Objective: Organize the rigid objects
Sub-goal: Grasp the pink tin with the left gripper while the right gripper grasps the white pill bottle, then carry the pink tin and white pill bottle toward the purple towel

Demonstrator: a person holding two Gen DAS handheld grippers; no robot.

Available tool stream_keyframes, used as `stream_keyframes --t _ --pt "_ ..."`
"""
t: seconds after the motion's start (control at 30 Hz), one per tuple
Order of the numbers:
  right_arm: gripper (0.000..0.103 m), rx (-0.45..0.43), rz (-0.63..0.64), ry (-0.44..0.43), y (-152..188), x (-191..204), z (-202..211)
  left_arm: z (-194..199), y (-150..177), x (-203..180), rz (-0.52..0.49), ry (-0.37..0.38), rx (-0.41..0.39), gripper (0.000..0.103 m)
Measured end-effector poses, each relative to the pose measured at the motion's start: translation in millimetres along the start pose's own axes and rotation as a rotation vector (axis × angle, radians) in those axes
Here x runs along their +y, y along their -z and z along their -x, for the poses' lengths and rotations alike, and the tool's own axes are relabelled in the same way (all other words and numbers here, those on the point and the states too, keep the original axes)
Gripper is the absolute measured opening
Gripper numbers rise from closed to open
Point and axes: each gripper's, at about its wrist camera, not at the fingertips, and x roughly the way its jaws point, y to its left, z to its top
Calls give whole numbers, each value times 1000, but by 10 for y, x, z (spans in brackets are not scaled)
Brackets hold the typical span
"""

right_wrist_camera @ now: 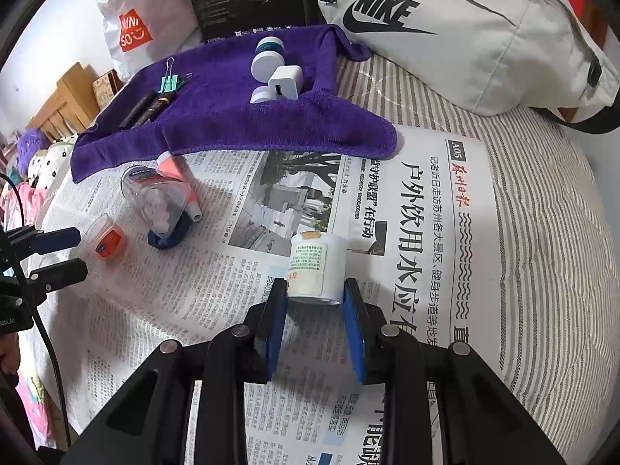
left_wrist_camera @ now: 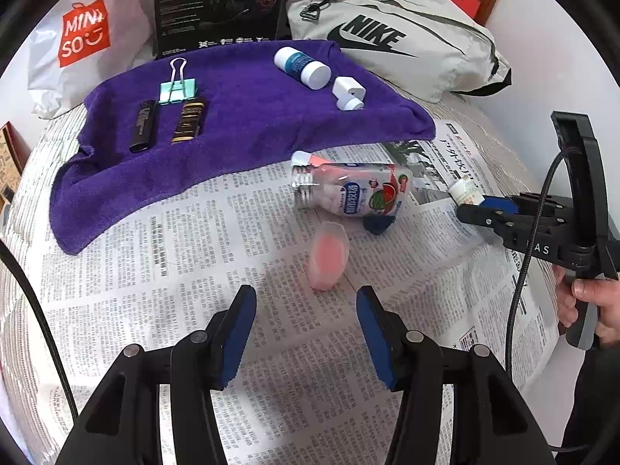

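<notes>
A purple towel (left_wrist_camera: 240, 124) lies on the newspaper and holds two dark tubes (left_wrist_camera: 144, 126), a green binder clip (left_wrist_camera: 177, 89), a white-and-blue bottle (left_wrist_camera: 302, 66) and a white charger (left_wrist_camera: 348, 92). A clear candy bottle (left_wrist_camera: 348, 190) lies on its side on the newspaper, over a blue cap (left_wrist_camera: 378, 224). A small pink-orange case (left_wrist_camera: 328, 255) lies just ahead of my open left gripper (left_wrist_camera: 306, 333). My right gripper (right_wrist_camera: 316, 298) is shut on a small white bottle (right_wrist_camera: 316, 263) with a green label, low over the newspaper.
A Nike bag (left_wrist_camera: 387, 35), a black box (left_wrist_camera: 221, 4) and a Miniso bag (left_wrist_camera: 85, 35) stand behind the towel. Striped bedding (right_wrist_camera: 542, 232) lies under the newspaper (left_wrist_camera: 193, 271). A pink tube (right_wrist_camera: 178, 178) lies beside the candy bottle.
</notes>
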Motion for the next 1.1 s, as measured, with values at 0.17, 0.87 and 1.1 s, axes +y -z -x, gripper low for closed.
stream_keyframes --t 0.17,0.87,1.1 --pt "29 6 4 -14 -16 5 0 -116 -55 -81 -26 3 6 52" --pt "29 18 25 -21 -27 0 -12 -240 -194 -179 -69 40 -15 19" --pt "29 24 22 -53 -40 11 8 -105 -219 -97 -50 46 -34 19"
